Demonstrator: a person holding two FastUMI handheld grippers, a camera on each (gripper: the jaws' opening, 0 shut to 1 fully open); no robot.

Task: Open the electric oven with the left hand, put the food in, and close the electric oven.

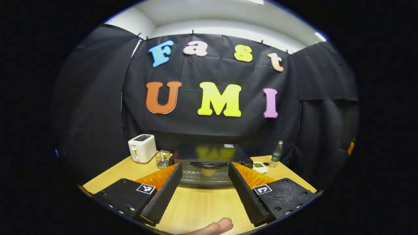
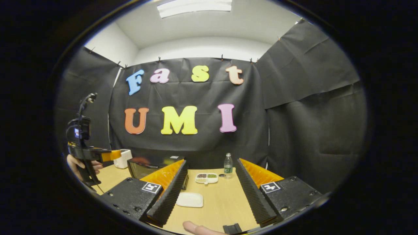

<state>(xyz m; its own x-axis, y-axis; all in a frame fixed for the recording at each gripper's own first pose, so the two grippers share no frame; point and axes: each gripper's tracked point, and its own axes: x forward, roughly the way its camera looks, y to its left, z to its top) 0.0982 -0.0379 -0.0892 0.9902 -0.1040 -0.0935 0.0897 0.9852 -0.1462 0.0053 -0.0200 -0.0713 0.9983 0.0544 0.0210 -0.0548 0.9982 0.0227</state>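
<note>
1. The electric oven [image 1: 209, 163] sits at the back middle of the wooden tabletop [image 1: 202, 205], close to the black cloth wall. It is black with a shiny top, and its glass door is closed, with the handle bar across the top of the door.
2. In the right gripper view the electric oven [image 2: 147, 166] shows at the left, partly behind the left finger of those tongs.
3. The left tongs [image 1: 205, 192] point straight at the oven door. Their two black ridged fingers are wide apart and hold nothing. They are near the oven but not touching it.
4. The right tongs [image 2: 211, 195] are also wide apart and hold nothing. They hover over the tabletop [image 2: 225, 202].
5. A white plate [image 2: 189, 199] lies flat on the tabletop between the right tongs' fingers. I cannot tell if any food is on it.
6. Farther back is a small white tray [image 2: 206, 178] with little sections holding dark and green bits. It also shows just right of the oven [image 1: 260, 167].
7. A clear bottle [image 1: 277, 153] with a green label stands upright just beside the tray.
8. A white toaster [image 1: 142, 148] stands to the left of the oven, with a small wire basket [image 1: 163, 159] between them.
9. A fingertip [image 1: 217, 226] shows at the bottom edge.
10. At the far left of the right gripper view, a hand [image 2: 80, 166] holds the other gripper by its handle.
</note>
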